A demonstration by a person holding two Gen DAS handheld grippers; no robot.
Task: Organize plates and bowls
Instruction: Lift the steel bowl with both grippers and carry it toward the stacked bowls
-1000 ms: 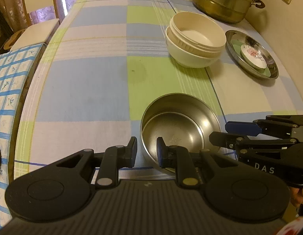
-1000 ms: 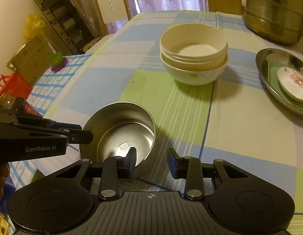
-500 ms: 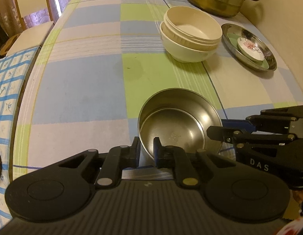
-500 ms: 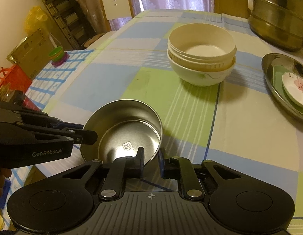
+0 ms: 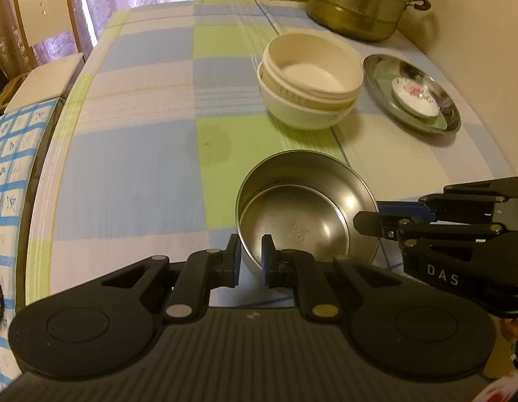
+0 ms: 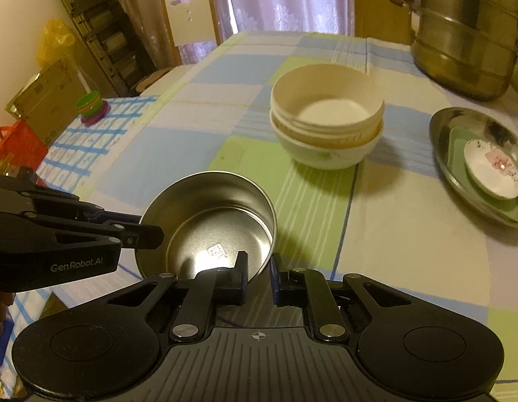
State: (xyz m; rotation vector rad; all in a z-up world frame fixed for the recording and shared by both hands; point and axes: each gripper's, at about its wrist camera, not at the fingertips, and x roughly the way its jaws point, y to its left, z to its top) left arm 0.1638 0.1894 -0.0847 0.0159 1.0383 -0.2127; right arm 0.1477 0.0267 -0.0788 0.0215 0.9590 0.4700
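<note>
Left wrist view first: I have the left gripper clamped on the near wall of the steel bowl, one finger inside and one outside. On the bowl's other side the right gripper pinches the rim likewise, I judge so the bowl lifts level between both hands. It sits at the near edge of the checked table. Beyond it stand the stacked cream bowls, the likely destination, with nothing between. Right of them lies a steel plate holding a small dish; a big pot stands farthest.
</note>
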